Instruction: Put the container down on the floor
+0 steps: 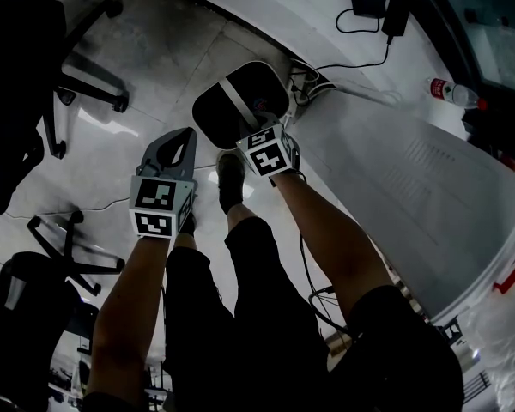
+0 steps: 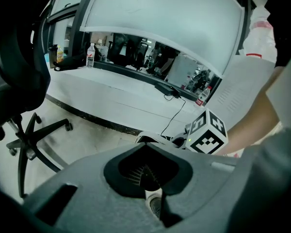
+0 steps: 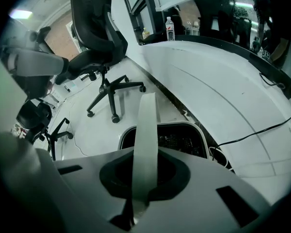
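A black container (image 1: 213,114) with a white rim hangs from its white strap handle (image 1: 234,99), low beside the curved desk. In the head view I cannot tell if its base touches the floor. My right gripper (image 1: 259,132) is shut on that handle (image 3: 146,130), which runs up out of the jaws over the container's open top (image 3: 184,141). My left gripper (image 1: 177,147) hovers to the left of the container, shut and empty, its ribbed pads (image 2: 141,173) meeting. From the left gripper view only the container's rim (image 2: 150,139) shows, beside the right gripper's marker cube (image 2: 208,132).
A curved white desk (image 1: 429,170) runs along the right, with cables (image 1: 360,54) and a water bottle (image 1: 451,93) on it. Office chairs (image 1: 34,75) and a star base (image 1: 69,247) stand at the left. The person's shoe (image 1: 230,177) rests on the pale floor just below the container.
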Demonstrator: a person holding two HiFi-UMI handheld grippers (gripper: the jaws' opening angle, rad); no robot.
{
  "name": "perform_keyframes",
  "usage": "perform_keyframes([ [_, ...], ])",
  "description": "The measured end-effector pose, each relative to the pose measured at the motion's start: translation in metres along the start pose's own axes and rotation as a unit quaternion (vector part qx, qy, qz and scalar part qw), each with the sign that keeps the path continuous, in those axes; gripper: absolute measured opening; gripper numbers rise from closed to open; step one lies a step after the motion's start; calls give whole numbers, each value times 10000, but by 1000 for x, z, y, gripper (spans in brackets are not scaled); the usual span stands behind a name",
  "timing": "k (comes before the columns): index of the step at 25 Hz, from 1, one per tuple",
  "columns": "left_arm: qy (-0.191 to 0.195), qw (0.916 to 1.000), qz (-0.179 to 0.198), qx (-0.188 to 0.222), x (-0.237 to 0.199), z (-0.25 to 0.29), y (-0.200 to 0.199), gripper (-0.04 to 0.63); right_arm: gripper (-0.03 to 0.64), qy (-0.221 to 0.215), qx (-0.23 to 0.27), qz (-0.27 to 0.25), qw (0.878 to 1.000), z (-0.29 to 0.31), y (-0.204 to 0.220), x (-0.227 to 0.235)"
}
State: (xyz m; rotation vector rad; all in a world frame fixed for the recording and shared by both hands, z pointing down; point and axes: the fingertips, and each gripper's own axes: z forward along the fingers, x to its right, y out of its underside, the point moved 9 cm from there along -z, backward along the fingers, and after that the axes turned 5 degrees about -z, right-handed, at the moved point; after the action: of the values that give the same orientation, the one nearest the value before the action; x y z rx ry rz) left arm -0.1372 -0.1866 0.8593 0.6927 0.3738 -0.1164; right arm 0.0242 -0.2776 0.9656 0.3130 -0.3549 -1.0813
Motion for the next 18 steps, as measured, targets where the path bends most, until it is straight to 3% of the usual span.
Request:
perform_keyframes([
  [18,-108,9997,-150,-187,2,-23,16,8,15,43,-246,70,9997,-2,7,0],
])
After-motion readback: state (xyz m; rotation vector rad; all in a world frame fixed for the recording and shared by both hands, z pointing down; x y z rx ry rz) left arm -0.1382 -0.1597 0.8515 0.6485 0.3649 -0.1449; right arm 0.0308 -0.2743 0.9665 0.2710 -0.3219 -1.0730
